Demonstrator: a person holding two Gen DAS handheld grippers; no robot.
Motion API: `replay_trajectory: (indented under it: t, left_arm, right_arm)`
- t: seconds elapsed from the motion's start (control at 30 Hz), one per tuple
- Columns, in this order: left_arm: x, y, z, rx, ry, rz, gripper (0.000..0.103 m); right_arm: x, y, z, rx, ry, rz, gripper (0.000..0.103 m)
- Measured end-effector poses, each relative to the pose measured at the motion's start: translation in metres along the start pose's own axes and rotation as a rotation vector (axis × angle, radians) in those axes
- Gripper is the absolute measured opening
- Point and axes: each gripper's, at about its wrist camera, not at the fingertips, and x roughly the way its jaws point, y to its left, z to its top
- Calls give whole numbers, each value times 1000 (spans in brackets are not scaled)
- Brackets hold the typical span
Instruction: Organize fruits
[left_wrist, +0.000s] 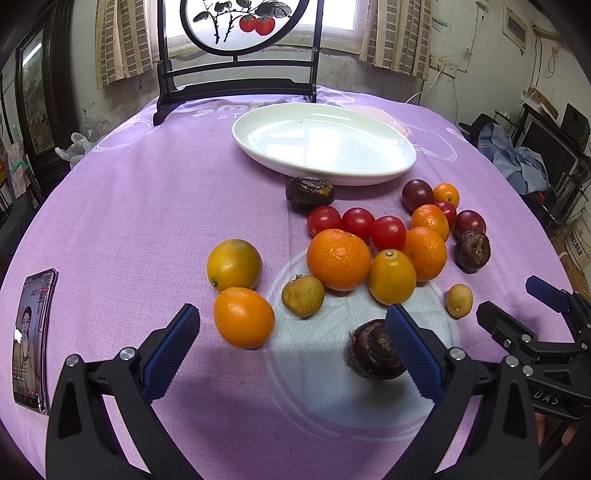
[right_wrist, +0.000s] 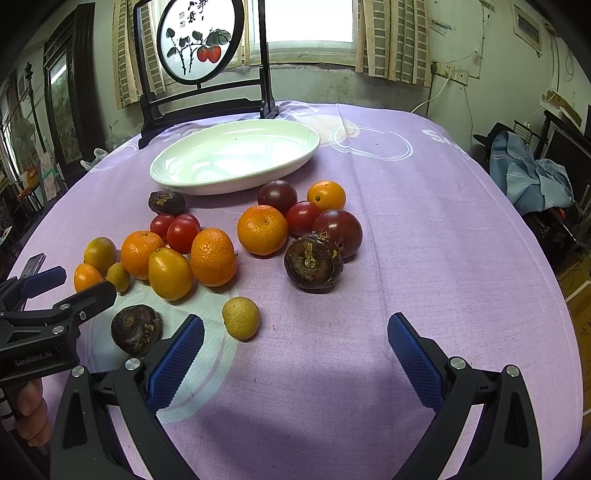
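Note:
A pile of fruit lies on the purple cloth: mandarins (left_wrist: 338, 258), red cherry tomatoes (left_wrist: 356, 222), yellow-orange kumquats (left_wrist: 243, 317), dark water chestnuts (left_wrist: 373, 349) and pale longans (left_wrist: 303, 295). An empty white oval plate (left_wrist: 369, 173) stands behind them, also in the right wrist view (right_wrist: 229, 184). My left gripper (left_wrist: 291, 347) is open and empty, low over the cloth, with a kumquat and a water chestnut between its fingers. My right gripper (right_wrist: 295, 358) is open and empty, near a longan (right_wrist: 241, 318) and a water chestnut (right_wrist: 313, 264).
A phone (left_wrist: 31, 339) lies at the table's left edge. A black wooden screen stand (left_wrist: 236, 88) with a round persimmon painting stands behind the plate. The table edge curves away on the right, with clutter and blue cloth (right_wrist: 532, 177) beyond.

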Motion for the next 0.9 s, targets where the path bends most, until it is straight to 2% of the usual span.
replay_trajectory:
  t: [0.9]
  left_arm:
    - [2,1,0,4,-1,11,99]
  right_arm:
    - [3,0,-1,-1,15,-2,100]
